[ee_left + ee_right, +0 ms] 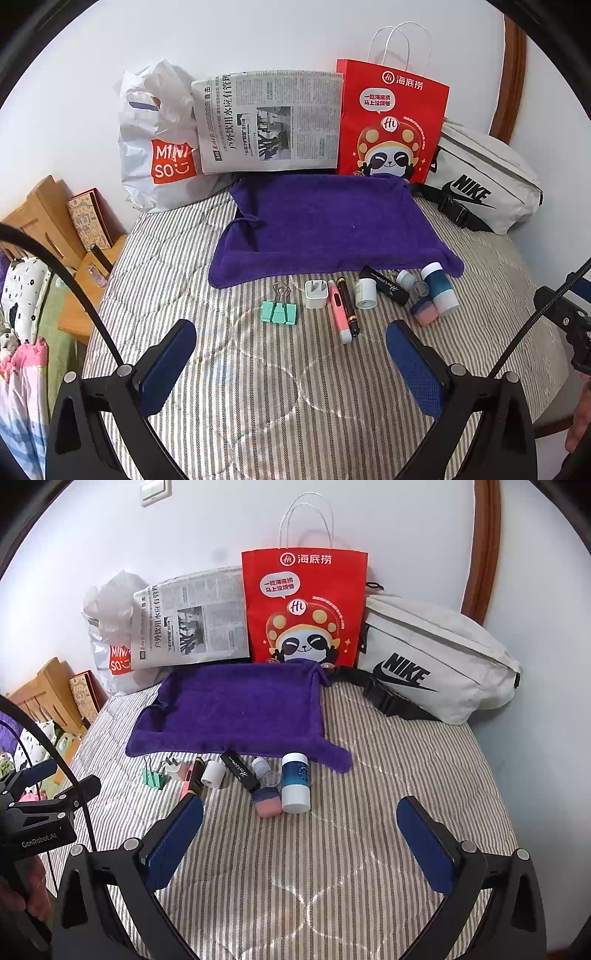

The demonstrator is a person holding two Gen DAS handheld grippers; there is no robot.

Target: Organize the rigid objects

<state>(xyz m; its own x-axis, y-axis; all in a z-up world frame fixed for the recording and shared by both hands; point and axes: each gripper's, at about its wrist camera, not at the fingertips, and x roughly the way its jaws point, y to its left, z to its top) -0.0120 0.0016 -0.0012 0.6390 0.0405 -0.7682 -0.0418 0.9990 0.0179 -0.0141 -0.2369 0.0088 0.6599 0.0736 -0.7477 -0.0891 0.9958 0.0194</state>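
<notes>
1. Several small rigid items lie in a loose row on the striped quilt (295, 387), all just off the near edge of the purple towel (325, 229). None sits on the towel.
2. Row order, left to right along that edge: green binder clip (279, 312); white plug adapter (316, 294); pink pen (340, 312) touching a black-and-gold pen (349, 306); small white roll (365, 294); black tube (384, 285) with script lettering; small white cap (405, 279); blue-and-white bottle (441, 290) lying on its side; pink-and-blue eraser (425, 312) touching the bottle's near side.
3. Small clear cap (270, 777) sits between black tube and bottle, seen from the right wrist.
4. Left gripper (291, 363) hovers over bare quilt, nearer than the towel, roughly in line with the clip and pens. Jaws spread wide, nothing between them.
5. Right gripper (301, 845) hovers over quilt on the near side of the towel, in line with the bottle and eraser. Jaws spread wide, empty.
6. Beyond the towel's far edge, against the wall: white Miniso bag (159, 162), folded newspaper (269, 122), red paper bag (391, 122) with a panda.
7. White Nike waist bag (480, 177) lies off the towel's far right corner.
</notes>
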